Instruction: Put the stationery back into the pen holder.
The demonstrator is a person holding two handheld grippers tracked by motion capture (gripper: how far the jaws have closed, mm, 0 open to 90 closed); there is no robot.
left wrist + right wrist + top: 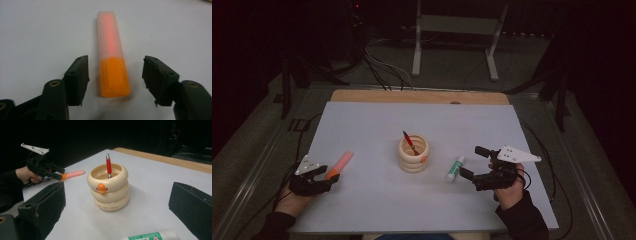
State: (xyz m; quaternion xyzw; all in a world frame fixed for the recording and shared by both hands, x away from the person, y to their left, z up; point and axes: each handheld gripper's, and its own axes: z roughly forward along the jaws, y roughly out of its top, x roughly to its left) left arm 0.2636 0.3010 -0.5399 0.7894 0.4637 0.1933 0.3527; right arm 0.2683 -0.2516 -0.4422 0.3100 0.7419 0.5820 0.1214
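Beside the duck-faced pen holder [108,187], left hand-held gripper [115,75] apart astride orange highlighter [112,55], right hand-held gripper [117,205] apart, label unreadable.

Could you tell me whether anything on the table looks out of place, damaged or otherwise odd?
Little stands out. The orange highlighter and the green-labelled tube lie flat on the table, outside the cream ring-shaped holder, where a red pen stands tilted. The left gripper's pad looks frayed at its edges.
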